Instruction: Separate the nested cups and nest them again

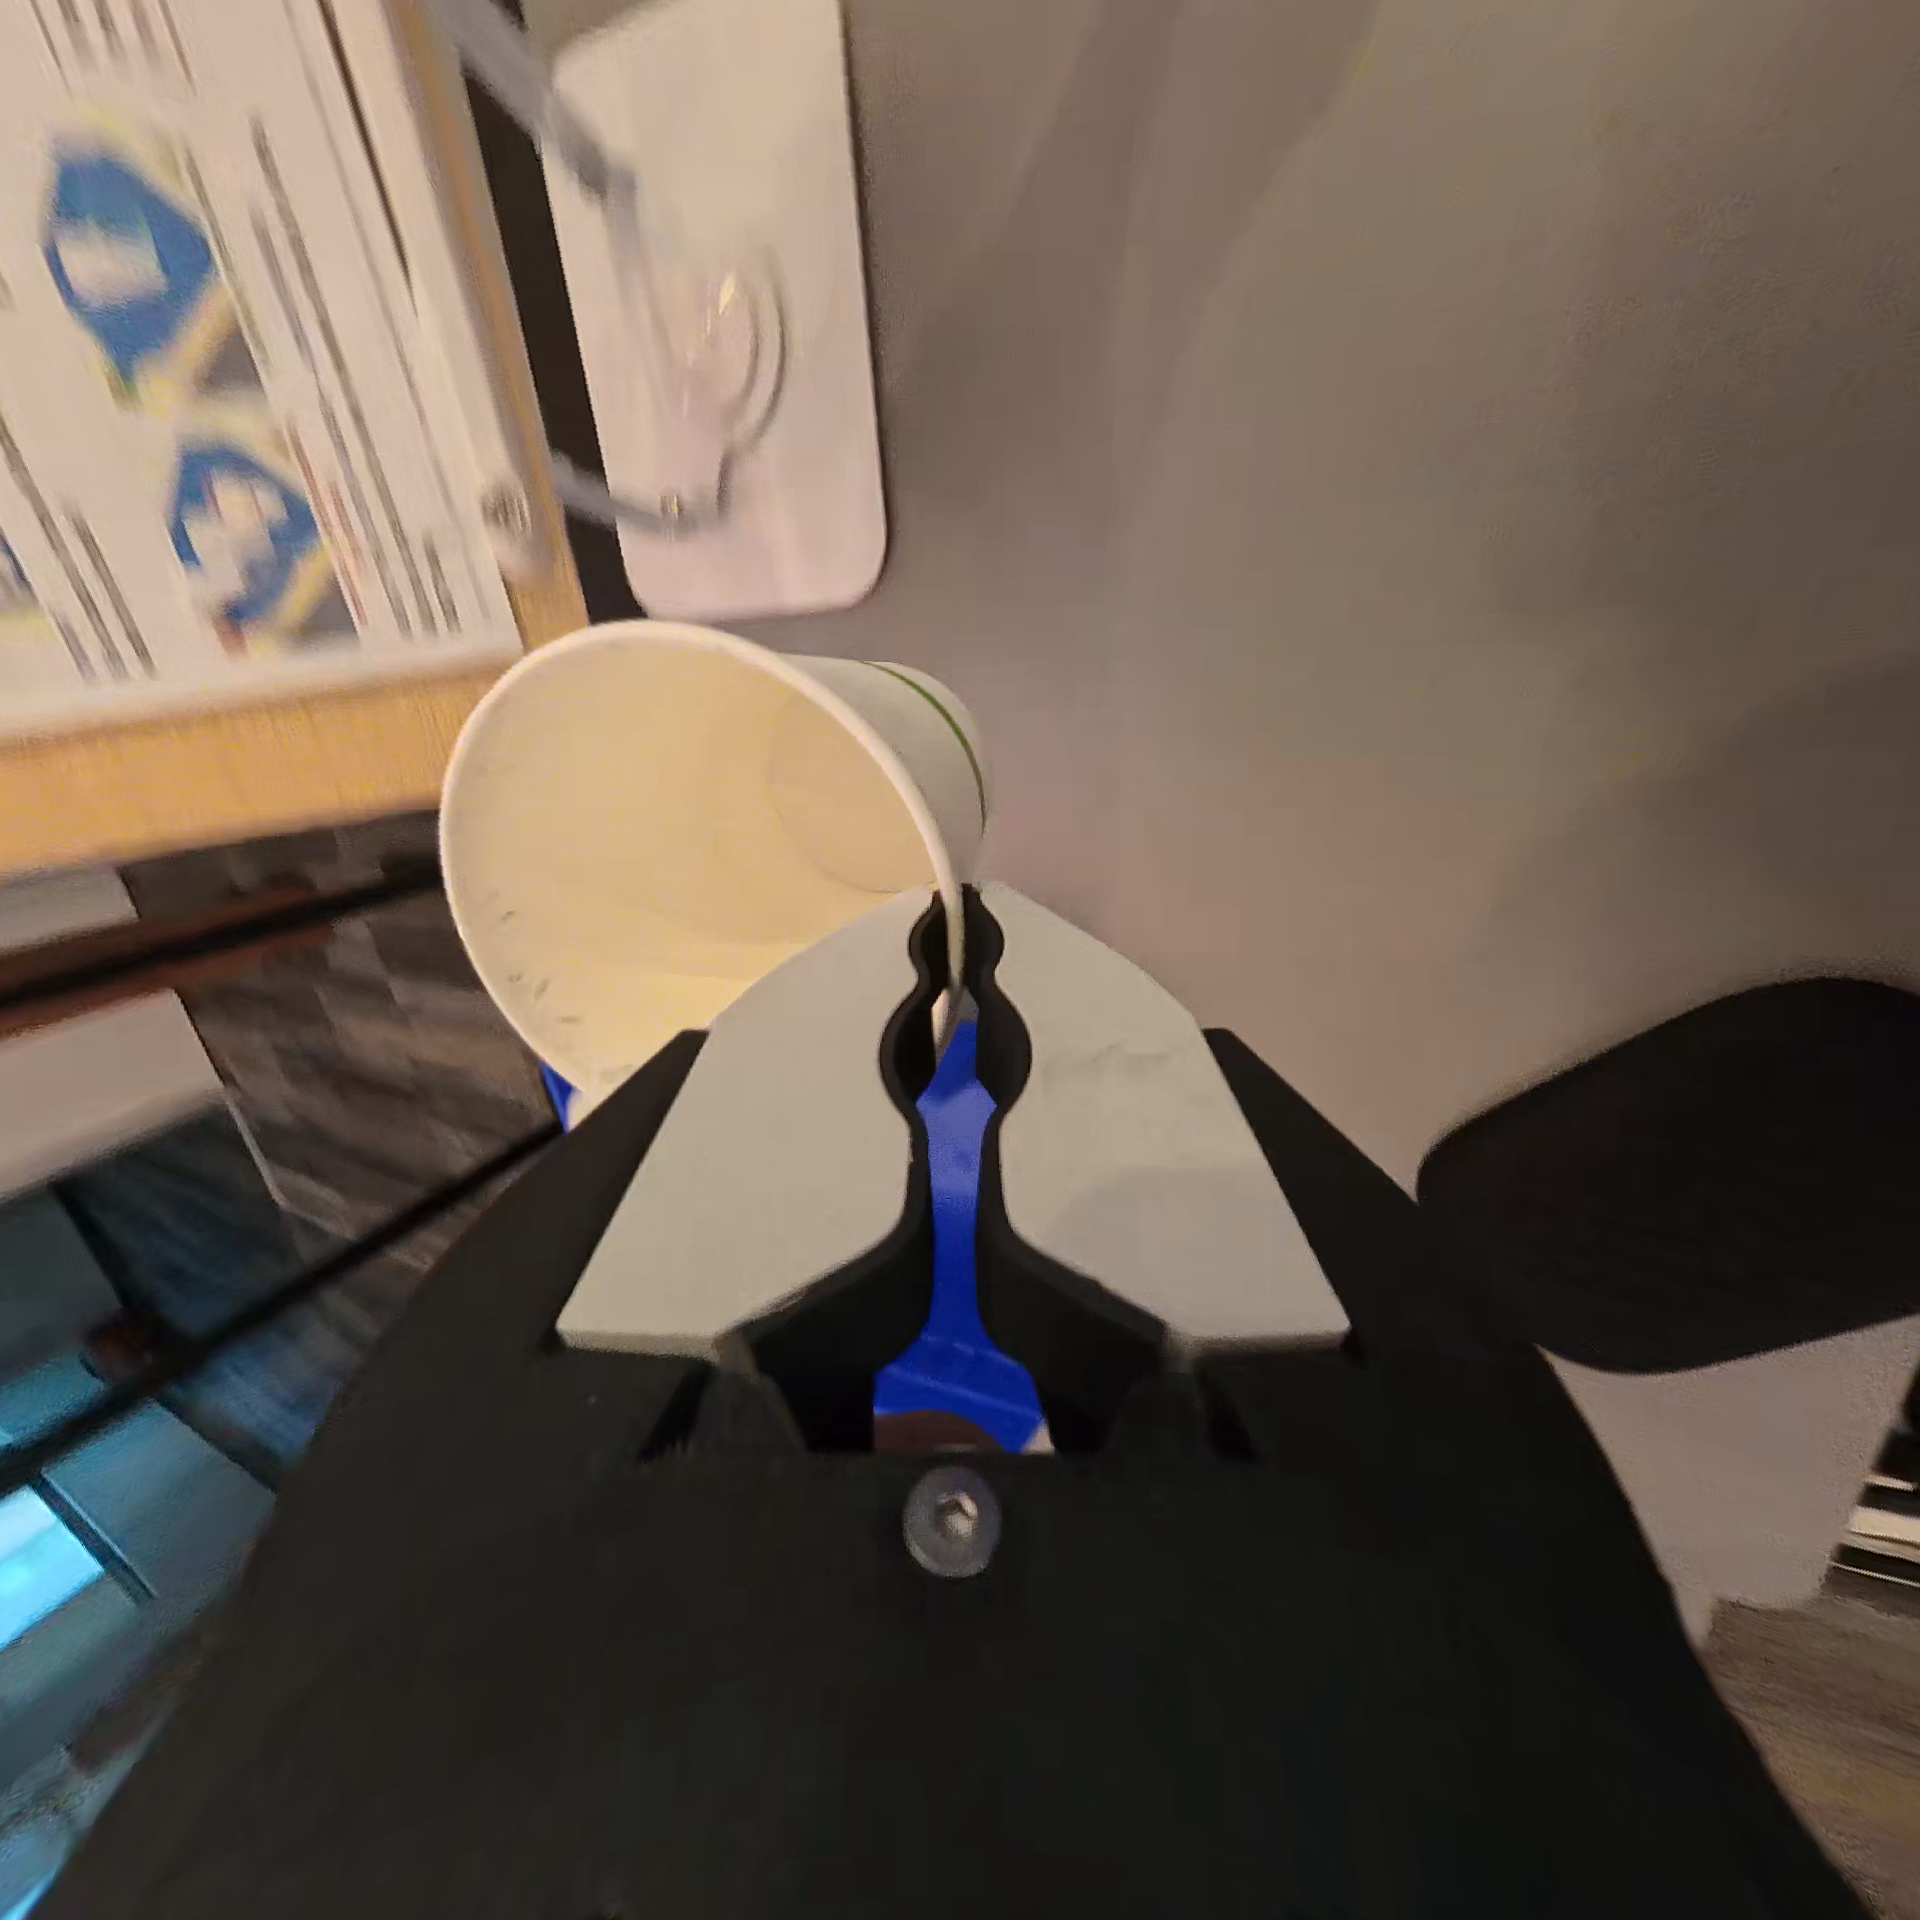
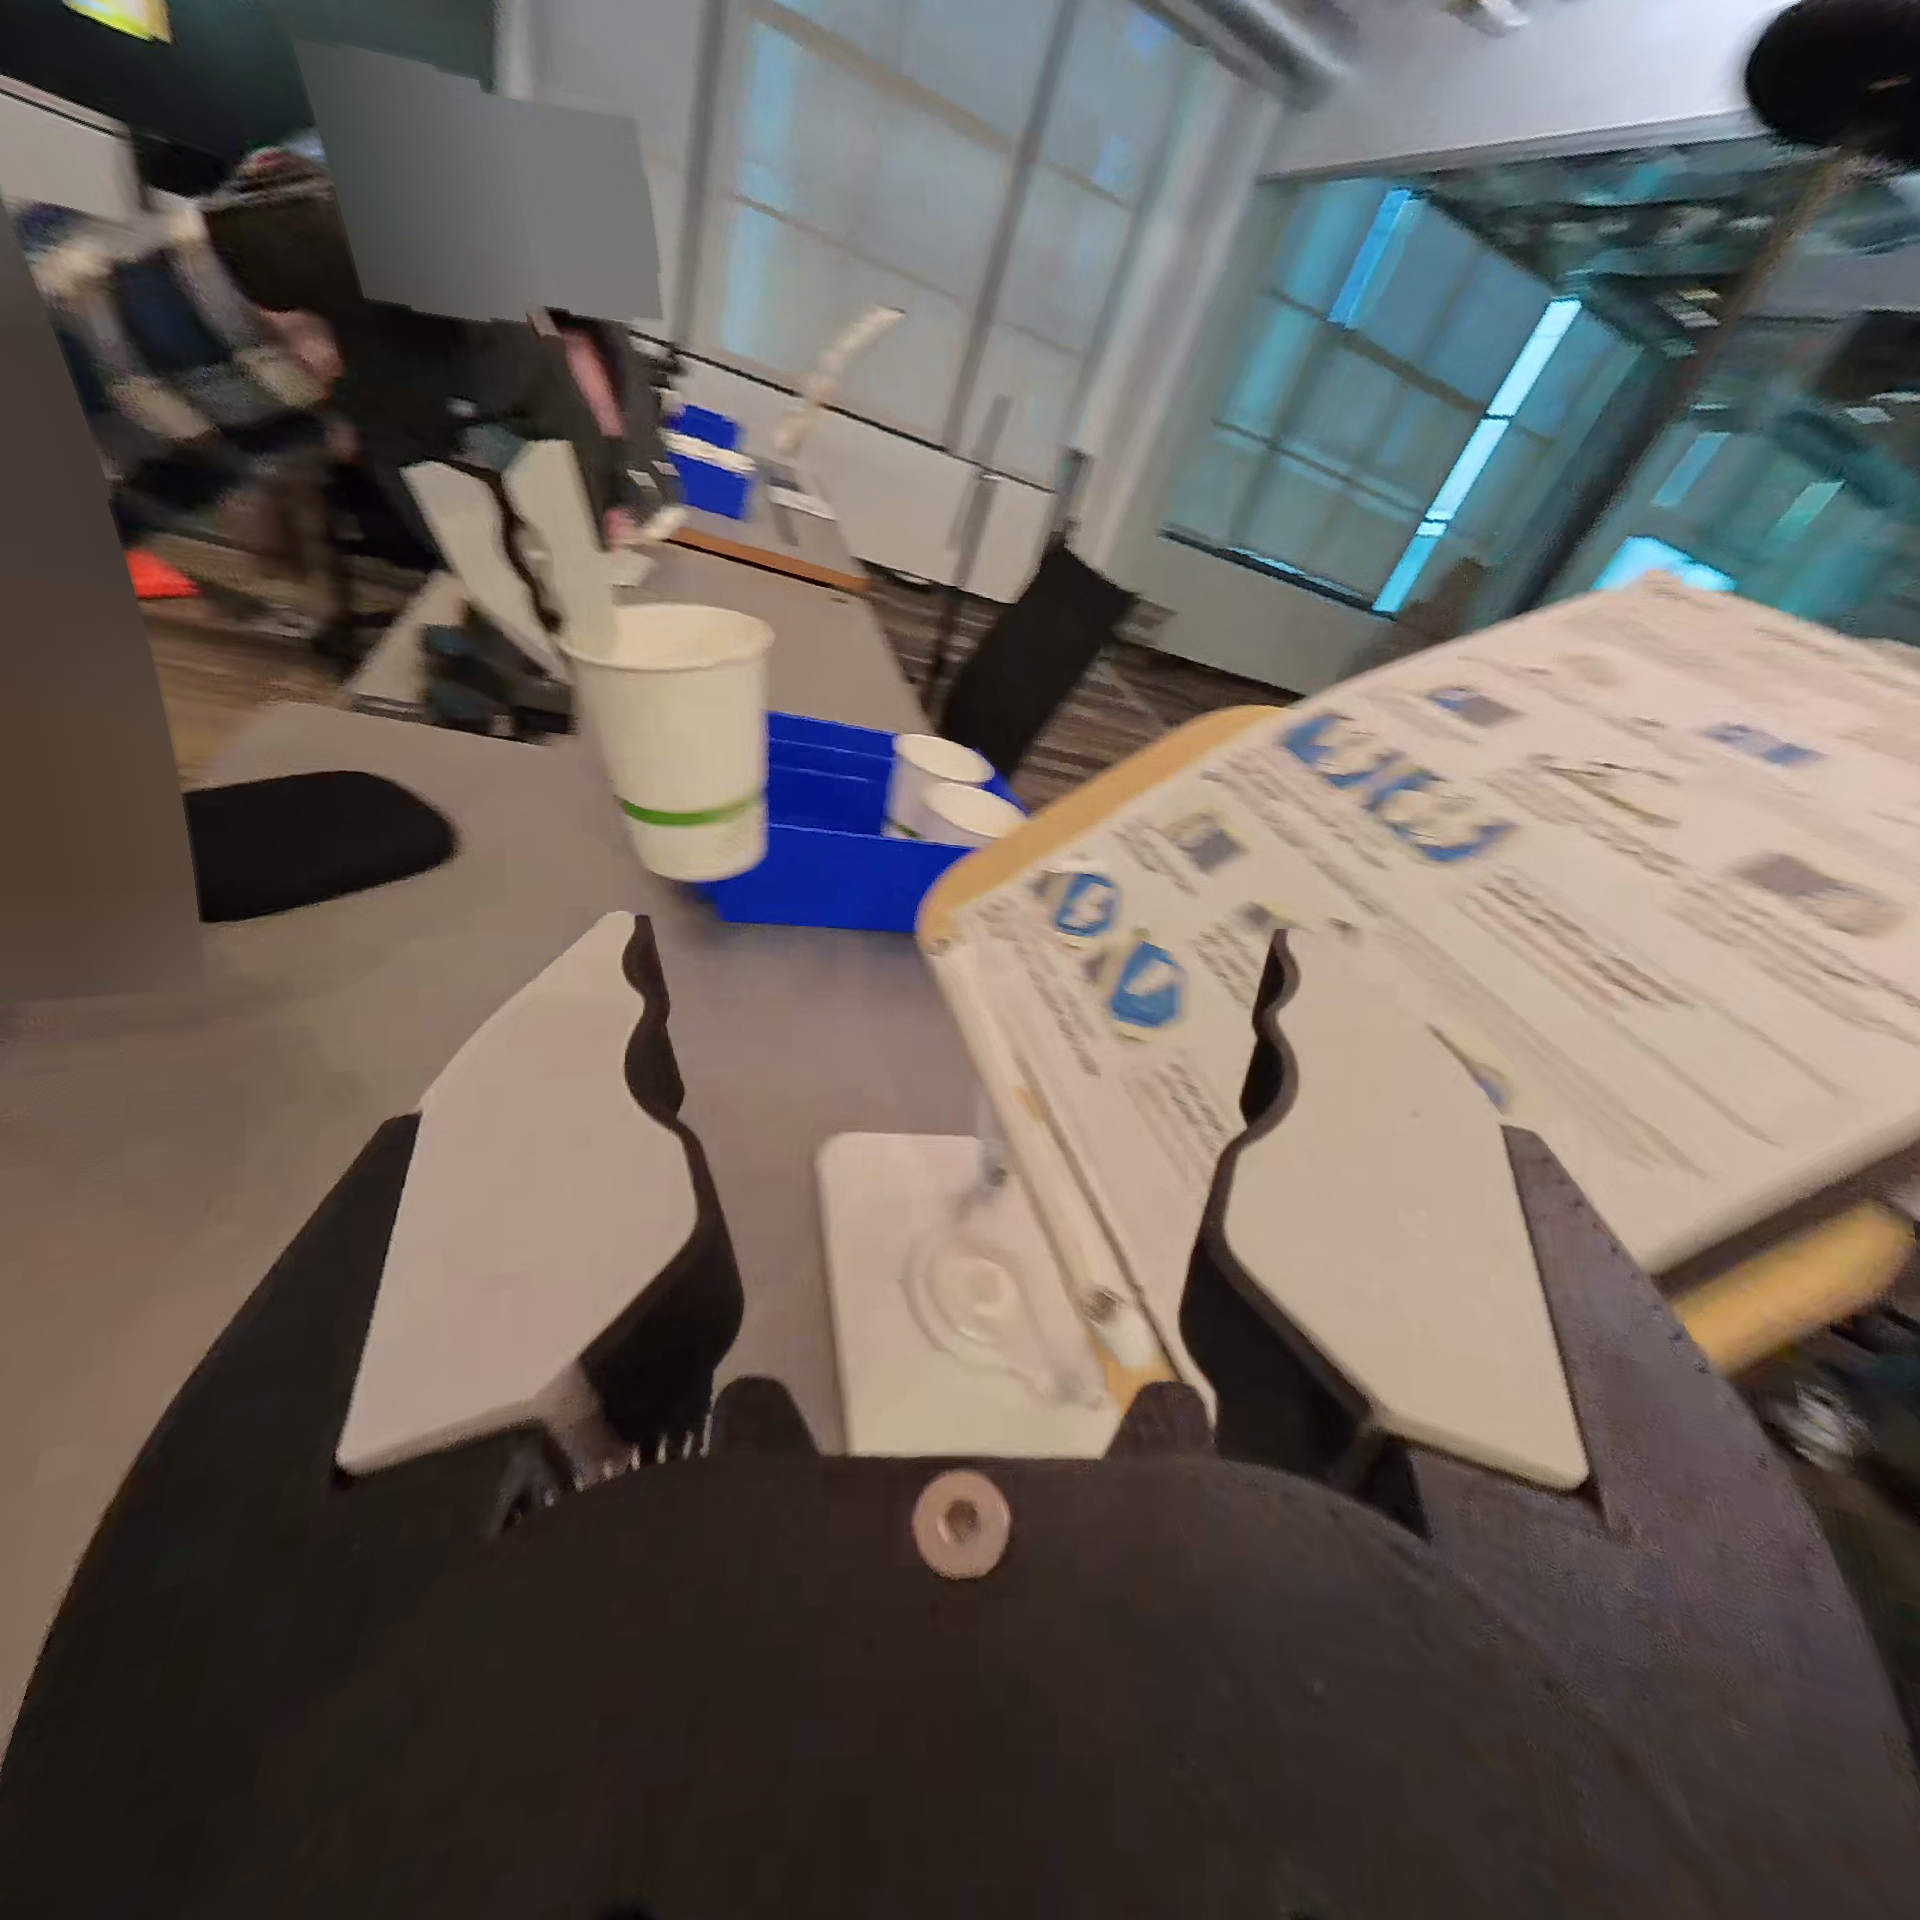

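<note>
My left gripper is shut on the rim of a white paper cup with a green band near its base. It holds the cup in the air, mouth toward the camera. The right wrist view shows the same cup hanging from the left gripper above the grey table, just left of a blue bin. Two more white cups stand in that bin. My right gripper is open and empty, low over the table, well short of the cups.
A tilted board with printed sheets stands on a white base plate just ahead of my right gripper; it also shows in the left wrist view. A black pad lies on the table at the left. A person is at the back left. My hands' fingertips stand some 30 centimetres from each other.
</note>
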{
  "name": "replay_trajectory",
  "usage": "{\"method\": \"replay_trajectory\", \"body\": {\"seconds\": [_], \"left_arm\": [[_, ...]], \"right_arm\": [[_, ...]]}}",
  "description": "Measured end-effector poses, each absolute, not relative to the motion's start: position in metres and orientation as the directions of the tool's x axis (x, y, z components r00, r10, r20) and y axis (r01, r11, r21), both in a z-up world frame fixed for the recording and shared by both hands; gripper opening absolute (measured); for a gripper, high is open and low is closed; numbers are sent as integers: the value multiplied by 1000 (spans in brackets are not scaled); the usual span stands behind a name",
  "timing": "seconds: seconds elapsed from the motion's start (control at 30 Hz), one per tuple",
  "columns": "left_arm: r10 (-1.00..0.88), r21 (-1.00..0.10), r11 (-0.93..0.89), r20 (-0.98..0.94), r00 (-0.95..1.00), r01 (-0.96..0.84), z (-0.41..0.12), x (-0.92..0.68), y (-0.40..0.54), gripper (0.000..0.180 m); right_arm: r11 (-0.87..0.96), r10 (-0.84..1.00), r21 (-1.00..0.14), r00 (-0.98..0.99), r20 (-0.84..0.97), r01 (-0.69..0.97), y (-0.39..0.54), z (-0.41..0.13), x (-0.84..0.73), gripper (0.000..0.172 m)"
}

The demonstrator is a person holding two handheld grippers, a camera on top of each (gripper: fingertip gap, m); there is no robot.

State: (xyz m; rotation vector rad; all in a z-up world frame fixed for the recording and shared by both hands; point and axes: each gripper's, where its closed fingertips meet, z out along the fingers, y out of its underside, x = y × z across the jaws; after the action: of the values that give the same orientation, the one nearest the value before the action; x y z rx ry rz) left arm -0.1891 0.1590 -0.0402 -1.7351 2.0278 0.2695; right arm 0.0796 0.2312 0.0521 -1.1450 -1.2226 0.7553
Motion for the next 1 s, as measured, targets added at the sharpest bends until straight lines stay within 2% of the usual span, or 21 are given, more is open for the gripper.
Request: {"method": "replay_trajectory", "body": {"seconds": [0.17,0.3,0.63,1.0], "left_arm": [[-855,-156,367,-445,-266,-917,-34,-115,151,2],[-847,-174,449,-397,-355,-876,-41,-79,147,2],[-830,-224,529,-338,-444,-819,-53,-47,143,2],[-818,-233,557,-320,-478,-797,-59,-37,136,2]], "right_arm": [[245,969,-960,-5,246,138,191,19,21,112],[216,975,-960,-101,200,176,174,-3,-3,115],[127,974,-975,-208,88,182,160,-29,-28,114],[147,976,-962,-193,103,228,162,-46,-39,112]]}}
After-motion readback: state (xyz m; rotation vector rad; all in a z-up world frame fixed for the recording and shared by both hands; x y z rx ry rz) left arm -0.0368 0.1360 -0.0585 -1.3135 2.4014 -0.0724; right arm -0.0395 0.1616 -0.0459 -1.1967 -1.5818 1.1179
